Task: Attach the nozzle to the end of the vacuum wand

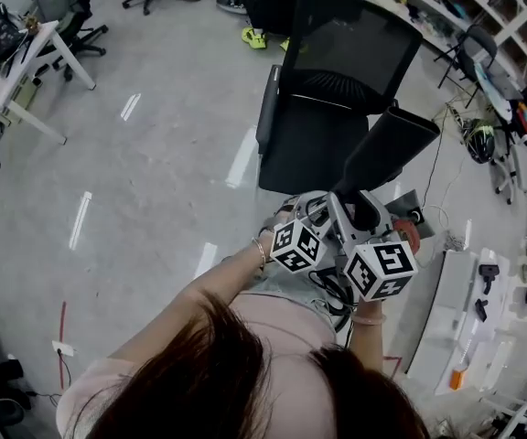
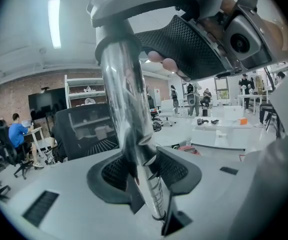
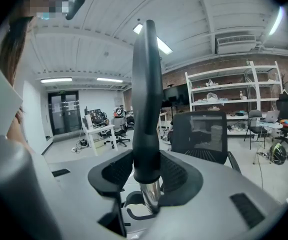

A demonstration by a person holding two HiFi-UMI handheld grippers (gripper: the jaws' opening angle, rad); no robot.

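The left gripper (image 2: 144, 176) pinches the shiny metal wand (image 2: 126, 99) between its pads, and the right gripper (image 3: 146, 176) pinches the base collar of the black nozzle (image 3: 146, 99). A short piece of bright tube shows just under that collar. The two tools sit close together in front of the person's chest, most likely so that one hand can steady the tube while the other lines the nozzle up along it and pushes. The nozzle seems to sit on the wand's end already, though how firmly it is seated cannot be told. No surface supports the parts; they are held in the air over a black mesh office chair (image 1: 337, 71). Beneath lies a glossy grey floor (image 1: 154, 154), with a white table (image 1: 451, 309) to the right and shelves (image 3: 234, 94) along a brick wall.
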